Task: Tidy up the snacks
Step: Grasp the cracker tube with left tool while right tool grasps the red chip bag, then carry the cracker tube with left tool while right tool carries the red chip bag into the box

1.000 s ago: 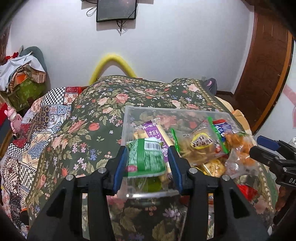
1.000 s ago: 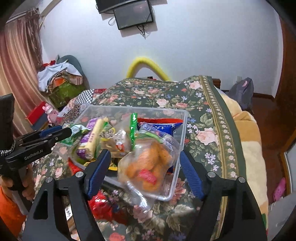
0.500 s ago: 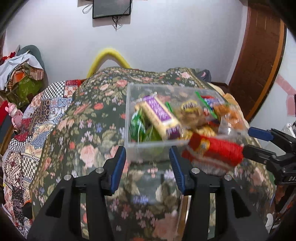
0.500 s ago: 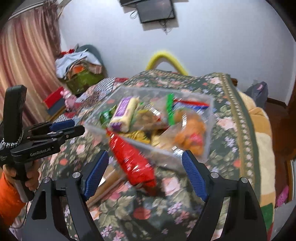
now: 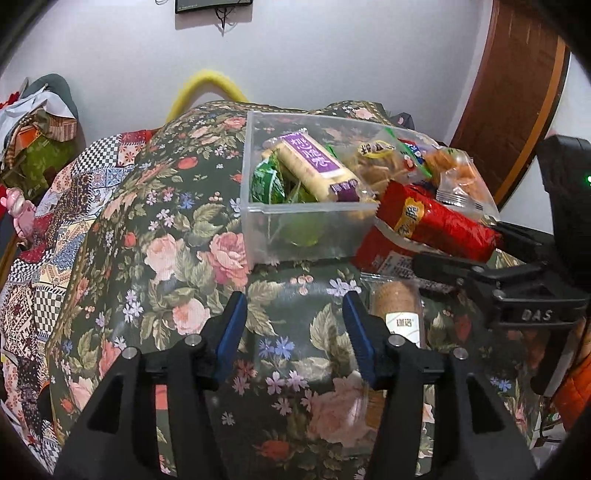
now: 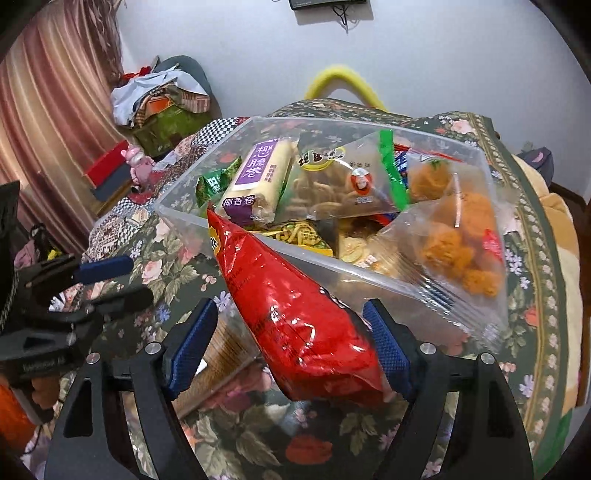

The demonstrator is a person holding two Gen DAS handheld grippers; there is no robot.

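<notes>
A clear plastic bin (image 5: 306, 218) (image 6: 177, 218) stands on the floral cloth, full of snacks: a purple-labelled wafer roll (image 5: 314, 162) (image 6: 258, 177), a green packet (image 5: 267, 182), a clear bag of orange puffs (image 6: 458, 236) hanging over its rim. A red snack bag (image 6: 295, 314) (image 5: 436, 218) leans on the bin's near rim, between the wide-open fingers of my right gripper (image 6: 291, 332), which do not clamp it. My left gripper (image 5: 293, 325) is open and empty, short of the bin. A brown biscuit pack (image 5: 399, 310) lies on the cloth.
The floral cloth (image 5: 166, 240) covers a raised surface that drops off on all sides. A patchwork cover (image 5: 48, 236) and piled clothes (image 6: 162, 99) lie to the left. A wooden door (image 5: 517, 85) is at right. A screen hangs on the wall (image 6: 328, 3).
My left gripper let go of the green packet in the bin and drew back. My right gripper moved back from the puffs bag, and the red bag now lies between its fingers.
</notes>
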